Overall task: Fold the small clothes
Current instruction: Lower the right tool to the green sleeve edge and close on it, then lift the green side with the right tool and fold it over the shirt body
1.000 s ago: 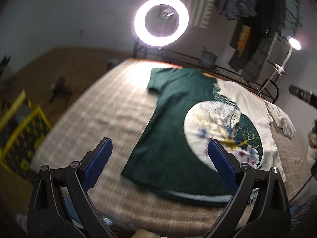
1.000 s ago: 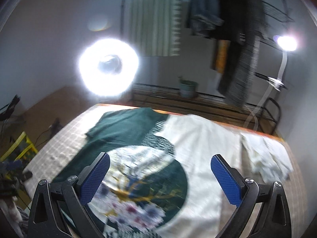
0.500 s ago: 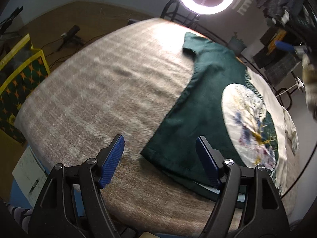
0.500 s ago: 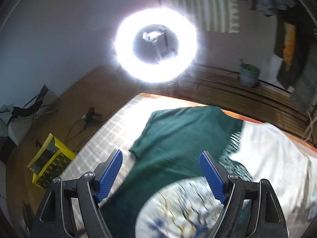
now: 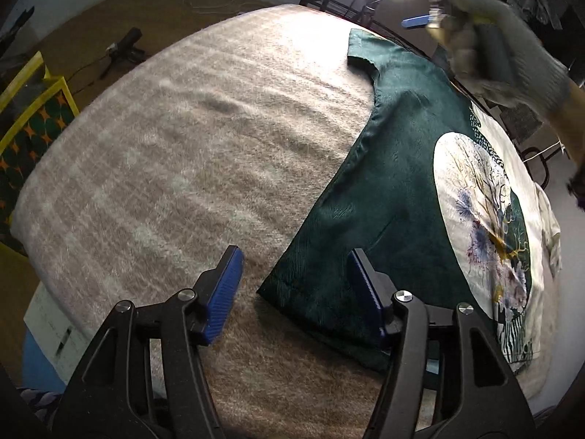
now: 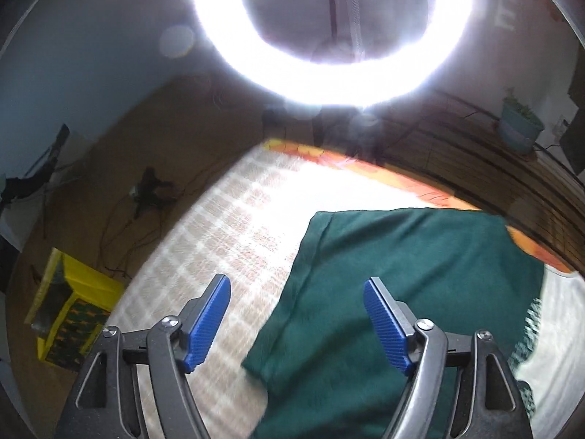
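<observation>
A dark green short-sleeved T-shirt with a round white tree print (image 5: 402,190) lies flat on a beige checked fuzzy blanket (image 5: 164,153), its nearer bottom corner now framed between the blue pads of the left gripper (image 5: 294,285). A second ago that gripper hung higher, with the whole shirt in view; it has since dropped to the hem, its jaws closing in but not yet touching cloth (nothing is pinched). The right gripper (image 6: 297,323), held in a grey-gloved hand (image 5: 504,47) at the left view's 1 o'clock, has swung from over the print to the sleeve at the shirt's far end; its jaws have likewise narrowed yet stand apart, above the fabric. Both ends of one side look lined up for a first lengthwise fold. A white ring light (image 6: 329,29) glares at 12 o'clock, a yellow patterned box (image 6: 69,311) sits at 9. No brand, label or legible writing shows.
</observation>
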